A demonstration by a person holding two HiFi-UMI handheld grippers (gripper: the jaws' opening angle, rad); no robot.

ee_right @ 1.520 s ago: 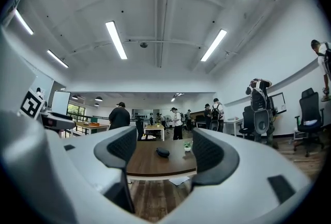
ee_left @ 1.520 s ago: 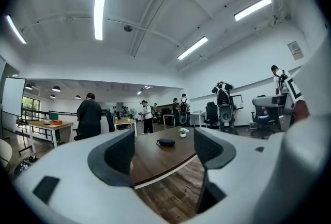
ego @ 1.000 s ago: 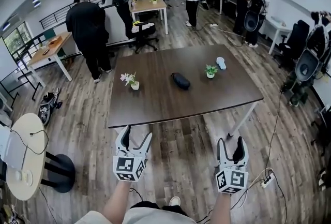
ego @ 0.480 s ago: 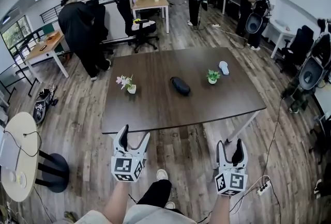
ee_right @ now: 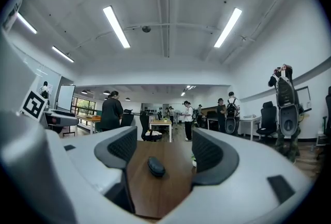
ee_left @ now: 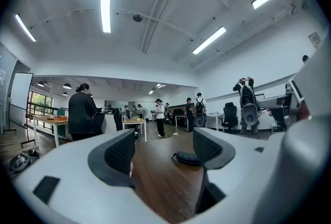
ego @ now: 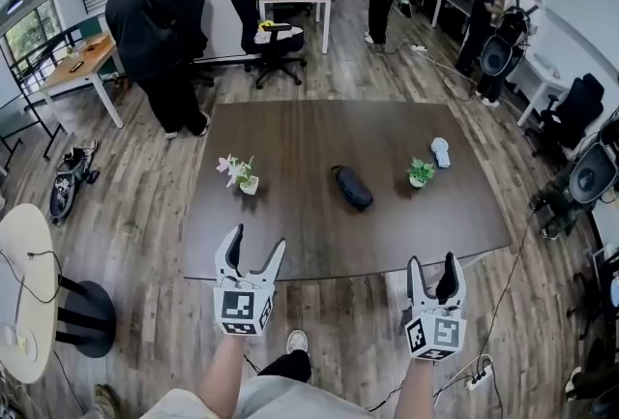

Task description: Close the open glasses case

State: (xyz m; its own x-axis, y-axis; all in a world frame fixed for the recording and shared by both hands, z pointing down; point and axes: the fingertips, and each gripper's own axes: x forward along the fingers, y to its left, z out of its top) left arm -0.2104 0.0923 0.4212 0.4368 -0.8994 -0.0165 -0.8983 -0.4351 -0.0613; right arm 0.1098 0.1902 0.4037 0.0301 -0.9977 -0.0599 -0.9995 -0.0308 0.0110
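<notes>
I hold both of my tools level at the near edge of the long dark brown wooden table (ego: 300,132). My left gripper (ego: 257,239), with its marker cube toward me, has its tips just over that near edge, toward the near left corner. Its jaws are spread wide and released, and between them I see only bare tabletop. My right gripper (ego: 432,260) sits at the same edge, further toward the near right corner. Its jaws are also spread and grasp nothing.

The dark, oblong, soft-looking glasses case (ego: 353,187) lies near the middle of the table, angled across it and well apart from both of my tools. In the left gripper view it shows beyond the gap, close to the right jaw's inner face. In the right gripper view it lies beyond the gap, nearer the left jaw. I cannot tell from here whether its lid stands open.

A small white pot of pale pink flowers (ego: 242,175) stands on the case's left. A small white pot with a green plant (ego: 420,172) stands on its right. A pale, rounded object (ego: 440,152) lies near the right edge, just beyond the green plant.
</notes>
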